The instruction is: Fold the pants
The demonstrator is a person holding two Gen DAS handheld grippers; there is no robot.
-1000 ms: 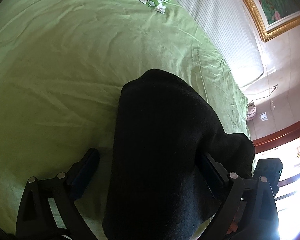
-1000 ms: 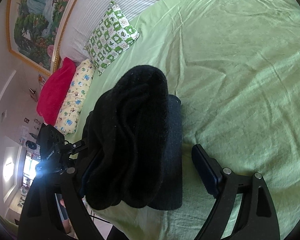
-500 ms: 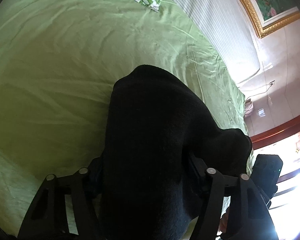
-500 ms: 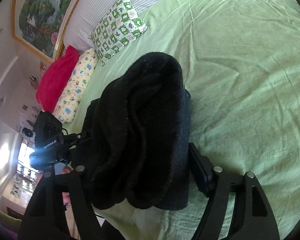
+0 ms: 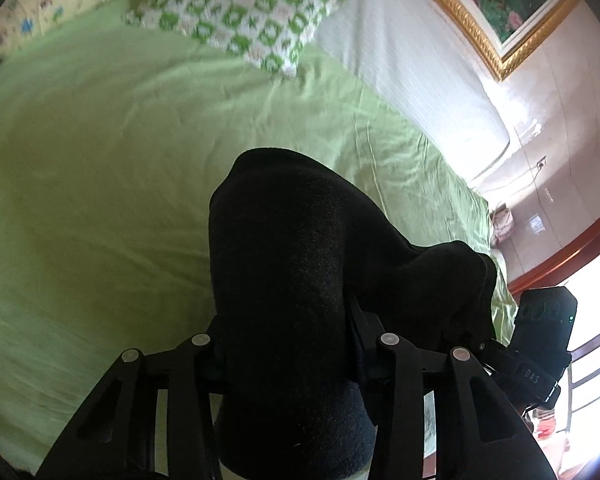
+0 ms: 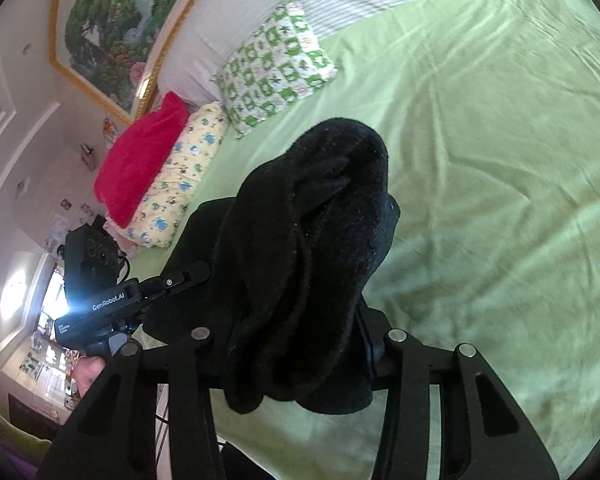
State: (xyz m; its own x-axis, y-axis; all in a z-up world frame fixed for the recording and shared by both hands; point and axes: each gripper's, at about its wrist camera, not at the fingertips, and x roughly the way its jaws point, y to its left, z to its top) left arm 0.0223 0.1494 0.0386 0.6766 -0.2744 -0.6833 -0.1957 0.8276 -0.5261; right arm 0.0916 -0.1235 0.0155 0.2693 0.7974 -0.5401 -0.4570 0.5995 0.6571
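On the left wrist view, the thick black fleece pants (image 5: 284,264) are seen bunched between the fingers of the left hand-held gripper (image 5: 288,344), whose jaws are closing and already press on the cloth from both sides. The bundle is raised a little above the light green bed sheet (image 5: 100,200). A green and white patterned pillow (image 5: 236,20) and a gold-framed painting (image 5: 496,12) are seen at the head of the bed.

On the right wrist view, the right hand-held gripper (image 6: 296,348) is closing as well, and a folded edge of the same pants (image 6: 312,240) is pinched in it. The left hand-held gripper is visible beside the bundle, held by a hand (image 6: 88,372). A red pillow (image 6: 140,156) and a yellow printed pillow (image 6: 176,184) lie at the bed's edge.

The step is judged to be the grasping and lifting of one end for a fold. Next, both grips should be kept firm, and the cloth carried over and laid flat.
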